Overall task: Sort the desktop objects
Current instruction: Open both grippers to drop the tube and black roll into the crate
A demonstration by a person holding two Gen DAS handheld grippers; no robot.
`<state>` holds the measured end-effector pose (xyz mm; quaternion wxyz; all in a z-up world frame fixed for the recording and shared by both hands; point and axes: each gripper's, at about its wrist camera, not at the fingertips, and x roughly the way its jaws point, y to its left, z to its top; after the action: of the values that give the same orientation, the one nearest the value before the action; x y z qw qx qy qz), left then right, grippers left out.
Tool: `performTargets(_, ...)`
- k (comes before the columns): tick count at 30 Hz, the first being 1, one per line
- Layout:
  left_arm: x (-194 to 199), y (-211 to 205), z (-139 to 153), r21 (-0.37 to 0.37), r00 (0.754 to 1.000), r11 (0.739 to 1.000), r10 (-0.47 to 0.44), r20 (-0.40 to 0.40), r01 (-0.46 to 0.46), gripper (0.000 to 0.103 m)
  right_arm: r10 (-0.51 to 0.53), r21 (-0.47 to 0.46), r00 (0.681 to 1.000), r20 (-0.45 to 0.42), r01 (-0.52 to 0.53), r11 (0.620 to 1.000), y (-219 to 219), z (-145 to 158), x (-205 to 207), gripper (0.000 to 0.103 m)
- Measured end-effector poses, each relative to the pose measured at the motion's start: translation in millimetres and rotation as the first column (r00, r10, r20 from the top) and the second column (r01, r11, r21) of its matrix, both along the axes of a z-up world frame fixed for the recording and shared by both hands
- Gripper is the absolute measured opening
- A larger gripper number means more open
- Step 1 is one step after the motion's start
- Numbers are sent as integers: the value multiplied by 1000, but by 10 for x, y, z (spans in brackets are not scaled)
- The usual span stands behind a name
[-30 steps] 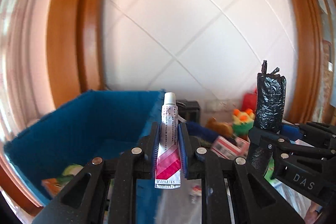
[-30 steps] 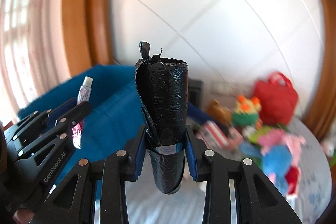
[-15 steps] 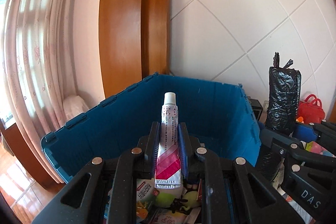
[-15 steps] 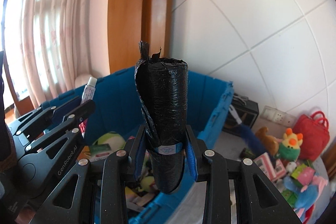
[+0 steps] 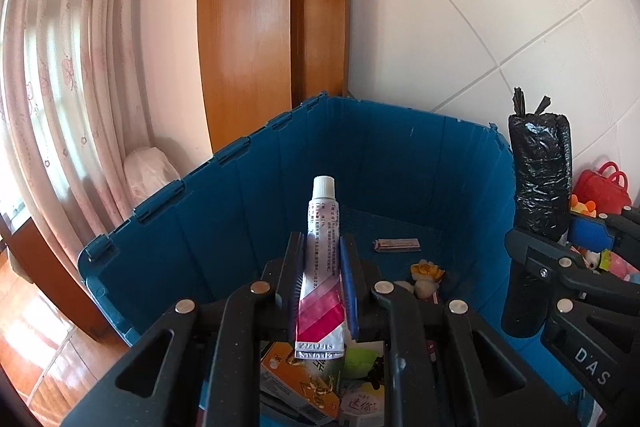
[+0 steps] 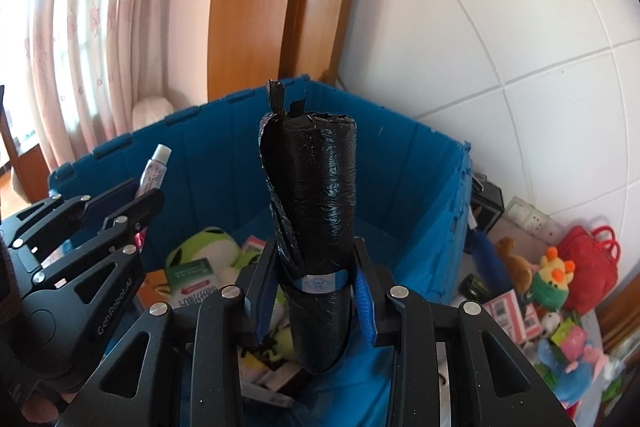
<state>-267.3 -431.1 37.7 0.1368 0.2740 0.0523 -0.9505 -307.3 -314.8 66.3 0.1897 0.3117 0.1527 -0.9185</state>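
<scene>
The tube of ointment [image 5: 320,267], white with pink stripes at the crimped end and a white cap on top, stands upright between the pads of the left gripper [image 5: 320,283]. The jaws of this gripper are pressed closed on the tube, which is over the open blue storage crate [image 5: 208,227].

The roll of black garbage bags [image 6: 316,227] is in the right gripper [image 6: 316,291]. The jaws clamp it at the lower part, where a small blue and white paper band goes around it, and the roll points up above the fingers. A loose torn end of plastic stands out at its top. This roll also is over the crate, near the right wall of the crate.

On the floor of the crate I see a green frog plush toy [image 6: 204,247], some small printed boxes [image 6: 192,283], a small flat dark wrapper [image 5: 396,244] near the far wall and a little yellow figure [image 5: 426,273] beside it.

Outside the crate, beyond its right wall, more things lie mixed together: a red handbag [image 6: 588,267], an orange and green plush toy [image 6: 554,283], a brown plush toy [image 6: 512,259] and some colourful small toys. Behind the crate are a white tiled wall [image 6: 480,47] and a wooden door frame [image 5: 272,7], with a pink curtain [image 5: 60,87] at the left.
</scene>
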Motion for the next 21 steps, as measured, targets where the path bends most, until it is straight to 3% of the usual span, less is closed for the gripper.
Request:
performTargets(11,-44,-189,-50,11,1000,1000,10,24,-10,19,-18,26,1000,19,18,1000,-112,-133,-60,34)
performTargets(14,-16,-215,-42,10,1000,1000,12,14,-12,26,-24,24,1000,-16,24,999,-108,-85,-19,37)
performTargets(16,24,-242,-26,14,1000,1000,10,-8,-9,35,-31,26,999,-40,32,999,-99,-46,21,52)
performTargets(17,54,-240,-15,13,1000,1000,9,-22,-9,43,-34,26,998,-50,35,999,-93,-31,44,57)
performTargets(19,134,-220,17,4,998,1000,7,-59,-6,59,-40,17,996,-74,42,999,-63,3,109,78)
performTargets(21,199,-203,28,-19,996,1000,17,-91,-19,65,-54,12,994,-99,56,998,-18,25,177,84)
